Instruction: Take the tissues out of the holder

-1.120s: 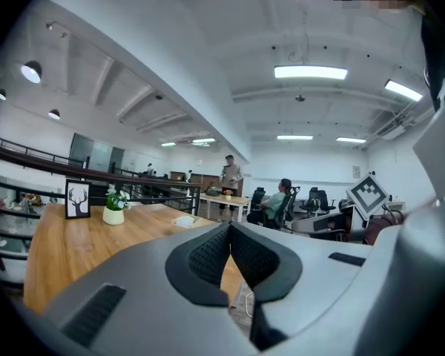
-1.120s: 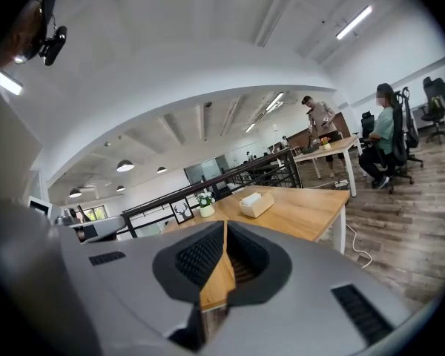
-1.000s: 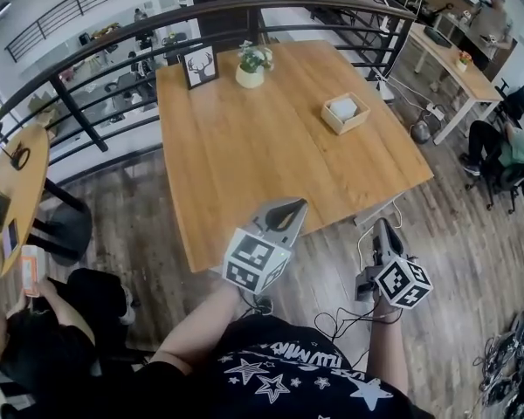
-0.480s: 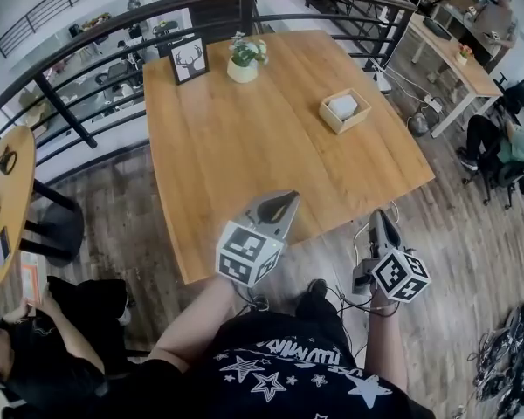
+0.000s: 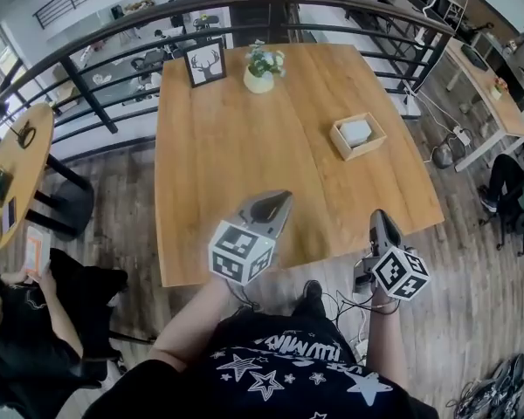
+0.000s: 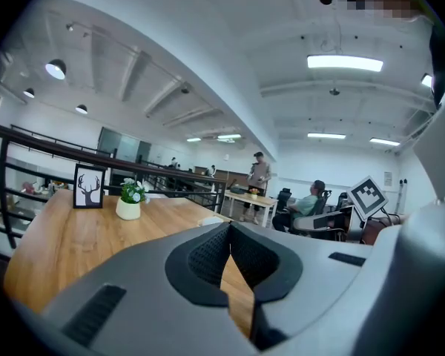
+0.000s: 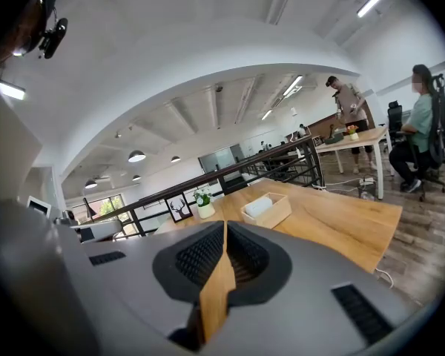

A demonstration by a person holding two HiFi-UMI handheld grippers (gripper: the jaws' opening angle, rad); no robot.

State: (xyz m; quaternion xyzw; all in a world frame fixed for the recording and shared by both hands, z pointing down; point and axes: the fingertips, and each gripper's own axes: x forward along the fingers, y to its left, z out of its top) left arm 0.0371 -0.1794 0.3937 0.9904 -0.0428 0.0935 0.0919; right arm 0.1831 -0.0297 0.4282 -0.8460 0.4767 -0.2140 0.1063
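The broad honey-coloured table (image 5: 227, 164) is smooth, satin-finished wood with visible grain. The small square pale-wood holder (image 5: 375, 143) is matt; its white tissues (image 5: 355, 132) look like soft paper. The dark floor planks (image 5: 113, 208) look rough-grained; the curved black railing (image 5: 87, 94) is matt metal.

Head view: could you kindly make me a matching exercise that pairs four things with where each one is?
Things:
1. deer picture
2. potted plant
3. tissue holder
4. right gripper

Places:
A. by the near edge of the table, in the person's hand
B. on the right part of the table
C. at the middle of the table's far edge
D. near the table's far left corner

Pairs: 1-D, 2-C, 3-B, 4-A
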